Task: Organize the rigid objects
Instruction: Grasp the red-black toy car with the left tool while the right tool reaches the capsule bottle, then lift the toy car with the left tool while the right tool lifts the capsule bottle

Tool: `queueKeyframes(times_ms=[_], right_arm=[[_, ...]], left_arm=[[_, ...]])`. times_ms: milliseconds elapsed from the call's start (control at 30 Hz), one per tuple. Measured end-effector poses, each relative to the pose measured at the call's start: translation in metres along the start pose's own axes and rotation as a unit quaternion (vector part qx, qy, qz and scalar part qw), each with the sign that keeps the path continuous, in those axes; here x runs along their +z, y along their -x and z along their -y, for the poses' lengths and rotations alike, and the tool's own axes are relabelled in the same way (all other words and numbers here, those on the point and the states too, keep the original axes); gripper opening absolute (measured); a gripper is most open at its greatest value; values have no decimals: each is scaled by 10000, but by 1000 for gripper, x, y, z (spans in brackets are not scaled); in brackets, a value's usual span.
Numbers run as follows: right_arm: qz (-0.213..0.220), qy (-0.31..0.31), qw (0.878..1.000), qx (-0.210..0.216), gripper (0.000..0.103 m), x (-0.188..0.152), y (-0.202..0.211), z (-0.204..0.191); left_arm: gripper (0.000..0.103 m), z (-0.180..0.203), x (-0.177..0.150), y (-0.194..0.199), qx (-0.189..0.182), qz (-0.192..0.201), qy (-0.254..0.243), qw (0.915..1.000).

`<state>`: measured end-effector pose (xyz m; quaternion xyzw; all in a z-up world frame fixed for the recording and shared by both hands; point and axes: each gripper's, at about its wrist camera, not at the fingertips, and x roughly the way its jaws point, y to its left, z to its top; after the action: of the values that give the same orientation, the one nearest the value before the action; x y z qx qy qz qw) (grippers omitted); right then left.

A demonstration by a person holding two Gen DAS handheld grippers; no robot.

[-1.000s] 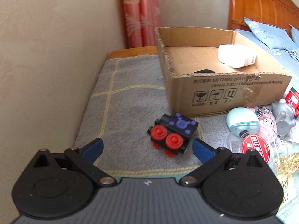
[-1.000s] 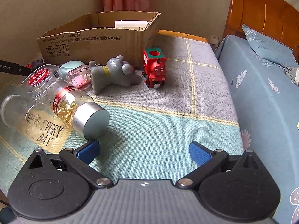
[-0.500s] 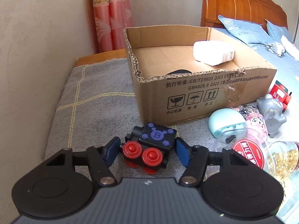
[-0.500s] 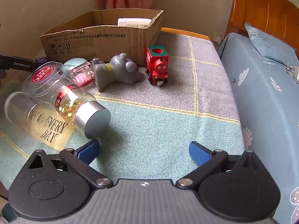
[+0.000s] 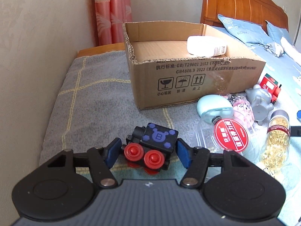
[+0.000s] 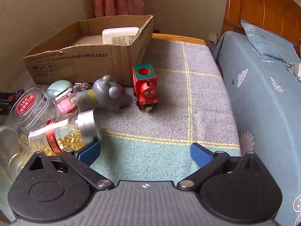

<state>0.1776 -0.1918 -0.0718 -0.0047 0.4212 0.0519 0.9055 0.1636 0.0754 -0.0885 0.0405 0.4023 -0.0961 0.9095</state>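
The left gripper, its jaws just drawn in, is clamped on the black toy train on the grey blanket, in front of the cardboard box. The right gripper is spread apart over the blanket with nothing between its pads, just beside a jar of yellow capsules.

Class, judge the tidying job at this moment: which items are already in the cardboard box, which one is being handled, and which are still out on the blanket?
Done: only the white bottle lies in the cardboard box. In hand: the left gripper has just closed around the black toy train. Left: red train, grey figure, capsule bottle, clear jars and a mint case; the right gripper is open and empty.
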Motion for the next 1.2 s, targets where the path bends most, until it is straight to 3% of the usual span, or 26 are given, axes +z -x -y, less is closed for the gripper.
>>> queueKeyframes(times_ms=[200, 467, 667, 800, 967, 1133, 1200], right_arm=[[280, 201, 9951, 924, 103, 1, 25, -20], [33, 1116, 9850, 1314, 103, 8, 12, -52], [-184, 1842, 9733, 1357, 103, 5, 13, -64], [-270, 2249, 9689, 996, 103, -1, 3, -72], [-246, 2171, 9707, 1003, 103, 2, -5, -72], [-171, 2220, 9695, 1026, 103, 3, -8, -77], [-185, 2199, 9693, 1083, 99, 3, -7, -77]], left_arm=[[62, -2, -1, 1, -28, -12, 46, 10000], [62, 1, 2, -1, 21, -31, -72, 10000], [63, 0, 7, -6, 40, -42, -104, 9999], [63, -1, 7, -7, 11, -46, -138, 9999], [65, 0, 6, -5, 1, -96, -199, 9998], [73, -4, 5, -6, 6, -89, -267, 9996], [73, -7, 6, -8, -38, -111, -197, 9997]])
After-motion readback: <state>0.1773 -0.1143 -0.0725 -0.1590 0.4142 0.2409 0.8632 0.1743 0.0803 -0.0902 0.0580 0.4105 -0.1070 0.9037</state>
